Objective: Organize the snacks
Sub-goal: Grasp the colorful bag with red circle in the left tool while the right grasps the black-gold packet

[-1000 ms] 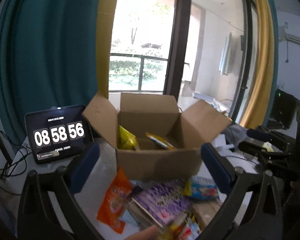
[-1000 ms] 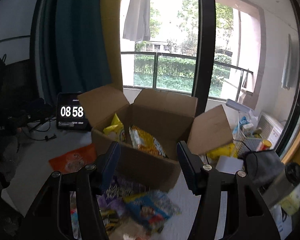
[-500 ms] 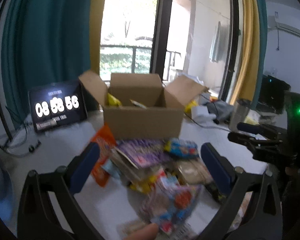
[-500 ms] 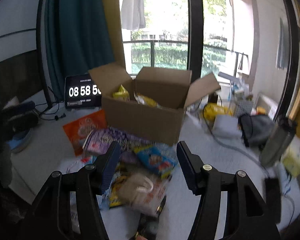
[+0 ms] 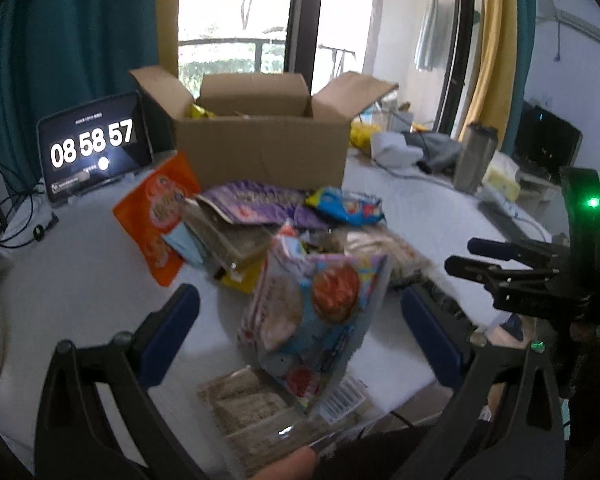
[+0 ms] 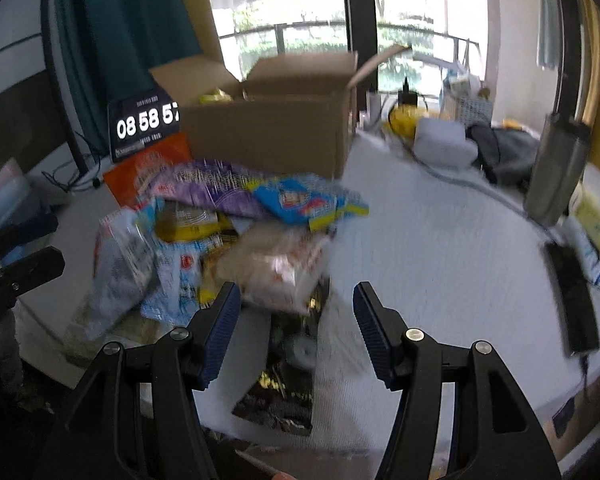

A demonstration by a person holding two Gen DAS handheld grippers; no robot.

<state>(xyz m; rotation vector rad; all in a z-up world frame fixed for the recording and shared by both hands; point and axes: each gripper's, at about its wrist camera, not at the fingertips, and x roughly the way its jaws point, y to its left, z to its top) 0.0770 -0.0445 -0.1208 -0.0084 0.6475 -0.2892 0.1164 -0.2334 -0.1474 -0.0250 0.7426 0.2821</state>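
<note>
Left wrist view: snack pile point(image 5: 284, 248) nearer, clock point(image 5: 94, 146) now 08 58 57

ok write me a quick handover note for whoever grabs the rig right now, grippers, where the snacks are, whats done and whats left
Left gripper: open, empty, over the near end of the snack pile, a light blue bag between its fingers but not gripped.
Right gripper: open, empty, aimed at a pale bag in the pile.
Box: open at the back of the table, with at least one yellow bag inside.
Done: a few snacks boxed.
Left: the whole pile in front of the box, including the orange bag, purple bag and blue bag.
</note>
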